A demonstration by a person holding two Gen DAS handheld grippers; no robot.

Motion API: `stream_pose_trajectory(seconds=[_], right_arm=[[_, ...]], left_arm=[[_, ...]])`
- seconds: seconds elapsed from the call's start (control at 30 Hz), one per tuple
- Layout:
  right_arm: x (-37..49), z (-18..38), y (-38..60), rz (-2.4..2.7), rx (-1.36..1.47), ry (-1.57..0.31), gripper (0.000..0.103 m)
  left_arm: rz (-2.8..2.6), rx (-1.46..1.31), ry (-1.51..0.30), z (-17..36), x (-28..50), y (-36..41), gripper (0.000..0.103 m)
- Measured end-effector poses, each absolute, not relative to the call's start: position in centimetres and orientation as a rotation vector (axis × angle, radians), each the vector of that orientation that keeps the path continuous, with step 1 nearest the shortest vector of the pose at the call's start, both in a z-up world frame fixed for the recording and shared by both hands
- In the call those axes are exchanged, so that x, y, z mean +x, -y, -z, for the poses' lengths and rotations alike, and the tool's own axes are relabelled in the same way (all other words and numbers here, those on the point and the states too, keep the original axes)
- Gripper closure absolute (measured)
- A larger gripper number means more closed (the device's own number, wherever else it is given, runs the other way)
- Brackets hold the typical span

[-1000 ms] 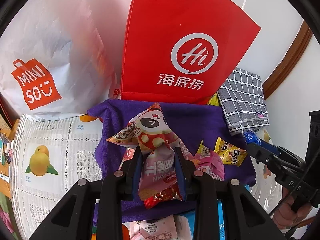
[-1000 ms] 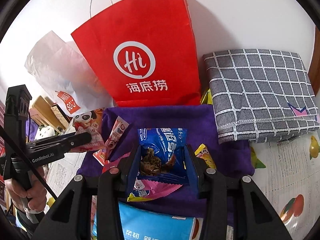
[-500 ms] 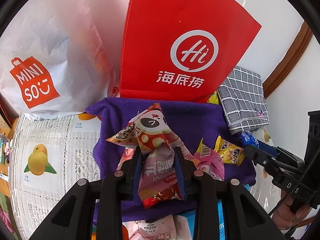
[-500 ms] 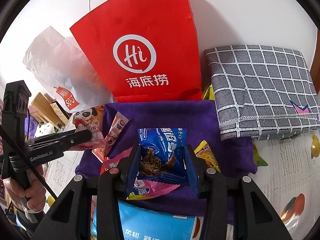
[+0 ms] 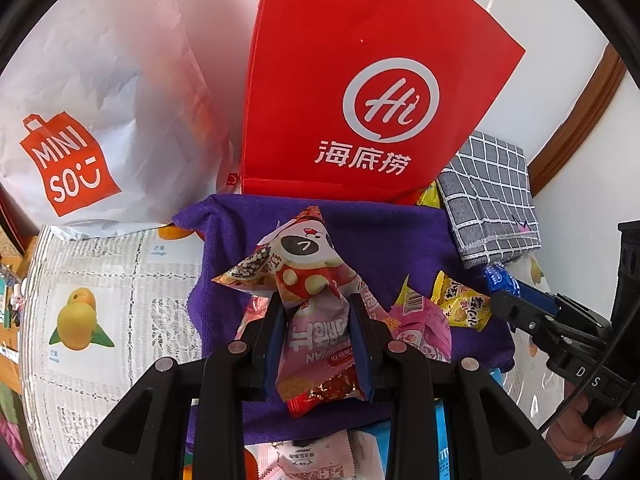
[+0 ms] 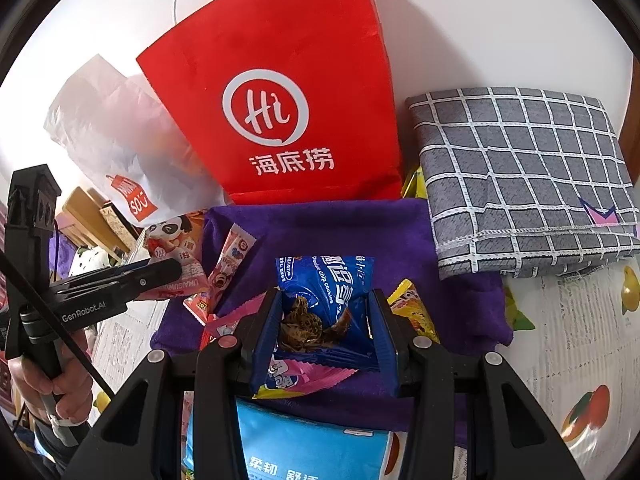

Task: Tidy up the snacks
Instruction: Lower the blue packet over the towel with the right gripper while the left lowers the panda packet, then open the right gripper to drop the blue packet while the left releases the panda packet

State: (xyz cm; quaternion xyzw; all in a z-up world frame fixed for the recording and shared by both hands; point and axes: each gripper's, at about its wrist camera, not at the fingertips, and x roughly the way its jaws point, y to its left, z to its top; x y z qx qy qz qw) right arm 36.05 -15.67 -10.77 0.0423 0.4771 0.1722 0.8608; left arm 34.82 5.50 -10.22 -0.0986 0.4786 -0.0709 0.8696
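Red paper bag [image 5: 360,92] upright; left fingers [image 5: 276,336] clamping pink packet [image 5: 320,332], right fingers [image 6: 268,320] blue packet [image 6: 326,300].

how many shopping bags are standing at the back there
2: the red paper bag stands upright against the wall behind the purple cloth, and the white Miniso bag leans just to its left. Others may be hidden behind them.

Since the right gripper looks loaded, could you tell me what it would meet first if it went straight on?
Holding the blue cookie packet, the right gripper would probably meet the purple towel first, with the red bag beyond; depth is unclear.
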Motion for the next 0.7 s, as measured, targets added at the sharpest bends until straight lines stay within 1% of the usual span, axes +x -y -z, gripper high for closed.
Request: stream_pose_trajectory(seconds=[0.37,0.7], right_arm=[[36.8,13.7,14.2,-0.368,0.069,-1.123,0.059],[37.0,14.5,13.8,-0.331,0.029,-1.168,0.058]], left_arm=[[0.146,-0.188,-1.026,10.7,35.1,-5.1,0.074],[0.129,-0.167,-1.067,11.6,35.4,-4.6,0.074]])
